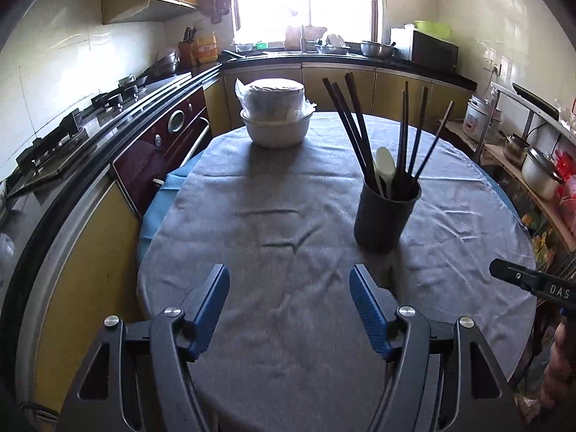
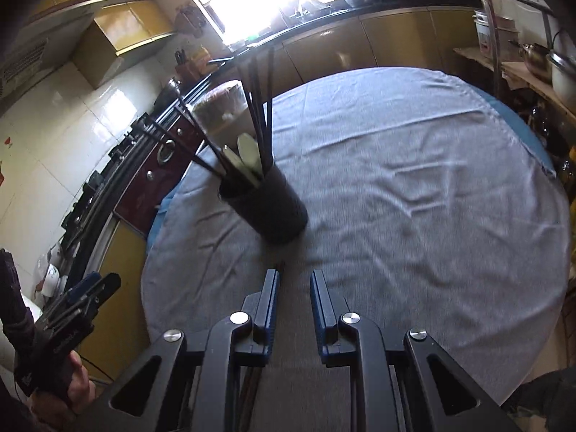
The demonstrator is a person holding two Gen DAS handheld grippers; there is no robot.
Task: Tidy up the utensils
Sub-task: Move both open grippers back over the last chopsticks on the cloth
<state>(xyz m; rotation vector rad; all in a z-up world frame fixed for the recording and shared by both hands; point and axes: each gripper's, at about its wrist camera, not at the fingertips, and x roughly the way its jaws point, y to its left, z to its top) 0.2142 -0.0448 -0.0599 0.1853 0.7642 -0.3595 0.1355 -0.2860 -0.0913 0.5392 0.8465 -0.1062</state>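
While the left tongs (image 1: 289, 288) are held wide apart and the right tongs (image 2: 295, 282) are parted narrowly, nothing is gripped by either. A start or pause is judged; any loose utensil must next be located. Dark chopsticks (image 1: 354, 122) and pale spoons (image 1: 385, 165) are shown upright in a dark holder (image 1: 385, 216) on the cloth-covered worktop (image 1: 288, 223).

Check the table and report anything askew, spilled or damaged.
Nothing is spilled or broken. The dark utensil holder stands upright, its chopsticks splayed in different directions beside a pale spoon. The grey tablecloth is wrinkled and leaves the blue cover exposed at its edge. The stacked bowls sit level.
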